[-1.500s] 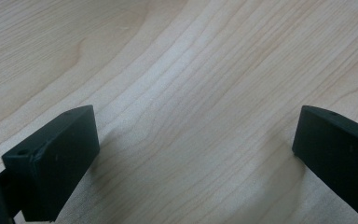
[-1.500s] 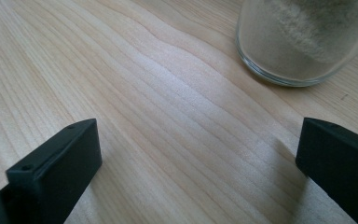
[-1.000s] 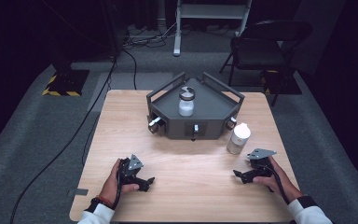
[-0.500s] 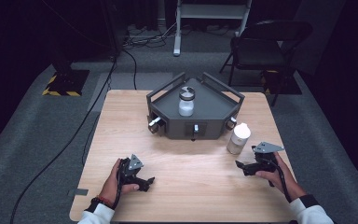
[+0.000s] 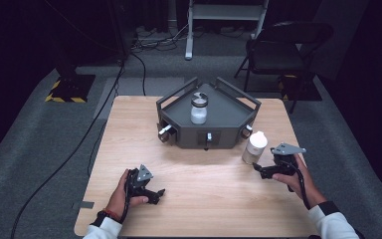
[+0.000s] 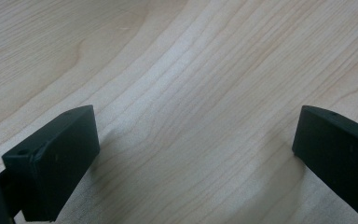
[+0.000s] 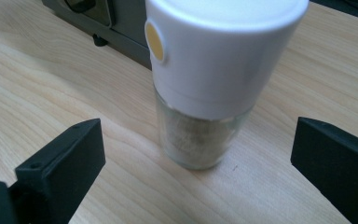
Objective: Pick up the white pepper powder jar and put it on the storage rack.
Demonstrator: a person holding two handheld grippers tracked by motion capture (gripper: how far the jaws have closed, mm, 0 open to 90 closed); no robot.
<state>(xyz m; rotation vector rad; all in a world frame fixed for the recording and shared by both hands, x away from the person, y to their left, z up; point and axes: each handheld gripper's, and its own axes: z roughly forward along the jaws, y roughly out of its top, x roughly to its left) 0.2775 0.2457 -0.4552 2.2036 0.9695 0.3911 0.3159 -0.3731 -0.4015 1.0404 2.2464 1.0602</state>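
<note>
Right gripper, jaws spread, lines up on the white-capped glass spice jar standing right of the dark grey angular tray. Rigid, slick glass: likely take the body squarely. Left gripper rests released near-left.

at the lower left of the high view, the left black plastic tongs carry a grey three-cornered plate on top, and the left hand around them ends in a white sleeve with a dark band at the wrist. at the lower right, the right black plastic tongs bear the same grey plate; a black cable trails back along the right hand toward another white sleeve. in both gripper views the jaws are matte black blocks, each with a small screw hole.
</note>
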